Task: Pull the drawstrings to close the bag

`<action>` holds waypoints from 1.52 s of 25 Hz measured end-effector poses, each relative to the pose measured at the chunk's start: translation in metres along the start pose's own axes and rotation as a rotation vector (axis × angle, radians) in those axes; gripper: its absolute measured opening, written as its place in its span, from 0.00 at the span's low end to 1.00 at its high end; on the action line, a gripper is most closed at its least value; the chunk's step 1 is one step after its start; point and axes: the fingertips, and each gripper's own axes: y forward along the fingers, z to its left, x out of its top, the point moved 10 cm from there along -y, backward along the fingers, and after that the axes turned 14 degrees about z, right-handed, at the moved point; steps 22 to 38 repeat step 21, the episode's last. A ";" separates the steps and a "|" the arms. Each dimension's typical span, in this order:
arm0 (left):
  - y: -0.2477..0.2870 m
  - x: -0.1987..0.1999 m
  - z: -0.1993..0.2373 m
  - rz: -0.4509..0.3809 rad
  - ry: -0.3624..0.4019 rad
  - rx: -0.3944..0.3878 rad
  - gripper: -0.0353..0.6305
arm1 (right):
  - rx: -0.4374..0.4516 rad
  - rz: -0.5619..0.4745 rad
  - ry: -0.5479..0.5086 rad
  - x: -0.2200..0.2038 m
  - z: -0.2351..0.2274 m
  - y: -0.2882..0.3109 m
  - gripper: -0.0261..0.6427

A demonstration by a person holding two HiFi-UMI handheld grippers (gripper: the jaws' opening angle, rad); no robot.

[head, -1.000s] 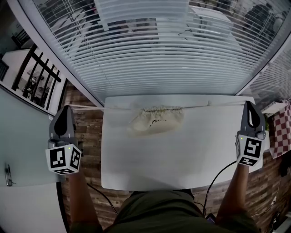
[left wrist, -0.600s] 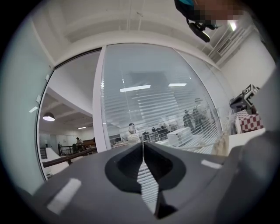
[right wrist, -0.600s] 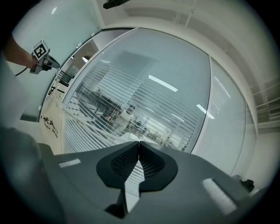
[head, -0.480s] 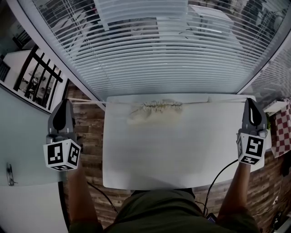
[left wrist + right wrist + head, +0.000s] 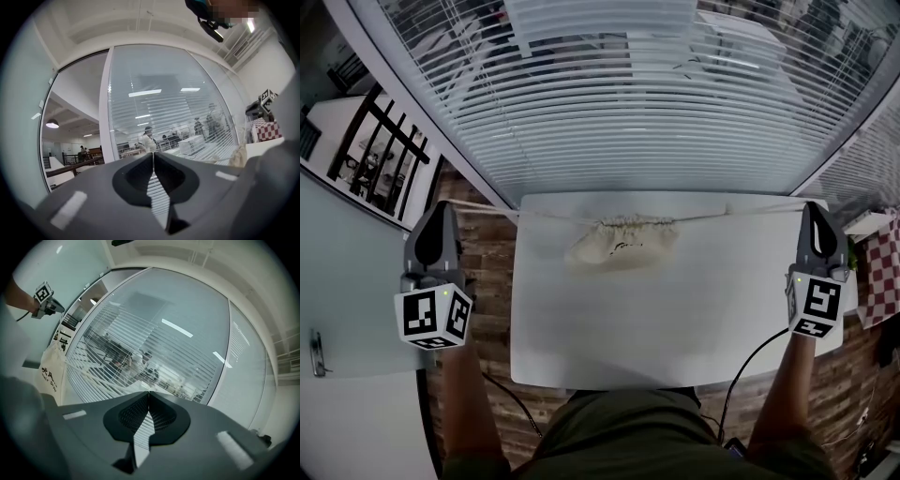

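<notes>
The left gripper had its jaws closed, tips meeting in a thin seam in its own view. From the head view the left string ran straight to those tips, so the gripper was pinched on it, though the string itself was too thin to pick out between the jaws. The gripper was out past the table's left edge, over the floor, its cube toward the person.

The right gripper was likewise closed to a seam at the tips. The right string led to it, and it hovered at the table's far right corner, its cube facing the person. A cable trailed from near that arm down toward the person's lap.

Both strings stretched nearly level, one line along the far edge of the white table. Between them was the bag, pale cloth with a small dark print, over the far part of the table, a little left of centre. Its mouth was puckered into tight gathers along the string line, and its body spread toward the person. Whether it lay on the table or hung just clear could not be told.

Beyond the table stood a glass wall with blinds. A checked cloth showed at the far right.
</notes>
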 end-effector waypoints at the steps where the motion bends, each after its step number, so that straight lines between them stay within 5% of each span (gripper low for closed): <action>1: 0.000 0.000 0.001 0.002 -0.001 0.001 0.07 | 0.000 0.000 0.002 0.001 0.000 0.000 0.06; 38: 0.003 -0.003 -0.001 0.009 -0.010 -0.004 0.07 | 0.012 0.033 -0.010 -0.004 0.005 0.004 0.06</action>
